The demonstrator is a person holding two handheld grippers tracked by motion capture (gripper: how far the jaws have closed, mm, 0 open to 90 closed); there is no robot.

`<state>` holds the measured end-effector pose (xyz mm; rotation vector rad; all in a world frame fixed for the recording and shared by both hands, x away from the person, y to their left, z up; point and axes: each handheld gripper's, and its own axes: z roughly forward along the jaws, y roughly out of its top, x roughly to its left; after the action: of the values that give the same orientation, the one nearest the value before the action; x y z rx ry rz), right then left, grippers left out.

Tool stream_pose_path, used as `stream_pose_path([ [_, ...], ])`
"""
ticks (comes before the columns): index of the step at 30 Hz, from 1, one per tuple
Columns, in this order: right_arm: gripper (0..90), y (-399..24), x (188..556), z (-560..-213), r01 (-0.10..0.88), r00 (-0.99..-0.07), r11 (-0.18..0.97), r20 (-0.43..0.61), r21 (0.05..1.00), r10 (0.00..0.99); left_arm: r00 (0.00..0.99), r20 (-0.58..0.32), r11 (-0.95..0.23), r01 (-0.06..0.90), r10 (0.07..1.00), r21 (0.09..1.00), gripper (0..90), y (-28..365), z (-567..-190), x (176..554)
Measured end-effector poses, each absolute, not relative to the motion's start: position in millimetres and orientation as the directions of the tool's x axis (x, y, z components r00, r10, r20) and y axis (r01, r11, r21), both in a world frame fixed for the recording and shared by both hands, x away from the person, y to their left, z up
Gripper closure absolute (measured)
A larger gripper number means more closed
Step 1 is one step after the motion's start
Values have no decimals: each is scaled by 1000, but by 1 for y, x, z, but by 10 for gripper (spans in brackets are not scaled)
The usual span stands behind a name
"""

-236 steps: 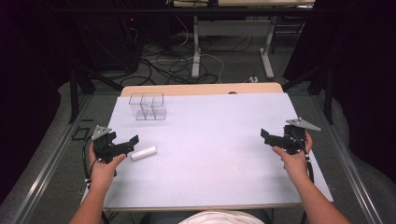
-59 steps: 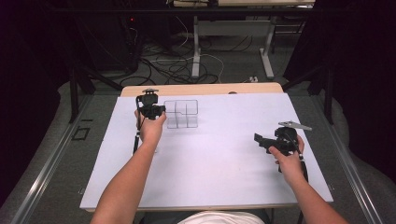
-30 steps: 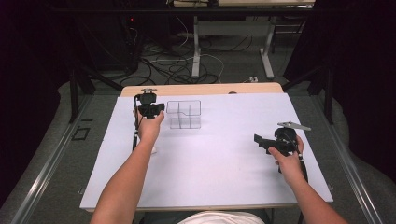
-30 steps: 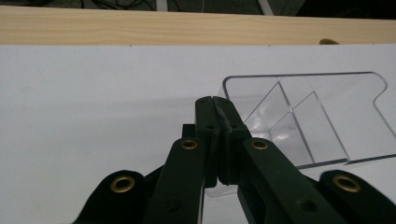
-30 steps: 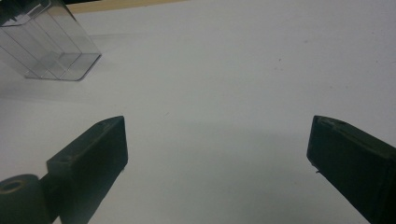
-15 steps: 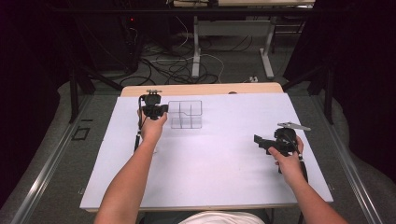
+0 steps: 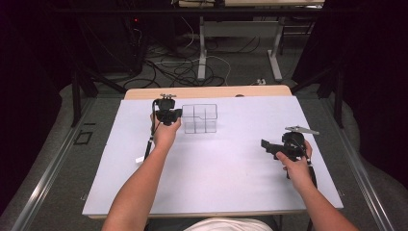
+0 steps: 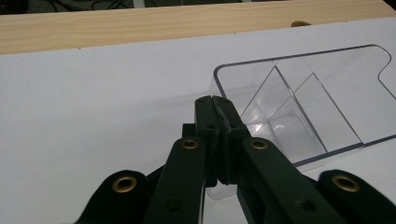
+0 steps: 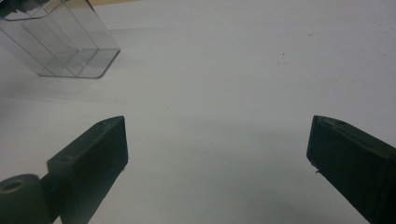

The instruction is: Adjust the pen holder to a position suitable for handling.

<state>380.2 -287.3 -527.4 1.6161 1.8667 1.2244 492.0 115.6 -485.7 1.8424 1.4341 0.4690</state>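
The left gripper has its jaws pressed fully together at the near left corner of the clear divided organizer. In the left gripper view the tips seem to sit right at its wall, though whether they pinch it I cannot tell; this looks like a way to nudge or steady the box on the white table. Seen from above, the organizer lies at about three o'clock from that gripper, just beside it. The right gripper waits with jaws wide apart, well away; the organizer lies at about ten o'clock from it.
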Motion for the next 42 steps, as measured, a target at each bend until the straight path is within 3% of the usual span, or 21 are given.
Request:
stream_pose_path([
  [22,49,-288,380,-528,600,-274,-33,243,799,930,347,-156,-114,643,925,757,895,93,-485,487],
  [31,49,-287,380,-528,602,-272,-36,247,798,930,365,-221,-52,609,904,791,807,115,-465,473],
  [42,52,-289,382,-527,600,-258,-47,249,798,934,401,-293,-8,602,868,799,639,139,-457,459],
])
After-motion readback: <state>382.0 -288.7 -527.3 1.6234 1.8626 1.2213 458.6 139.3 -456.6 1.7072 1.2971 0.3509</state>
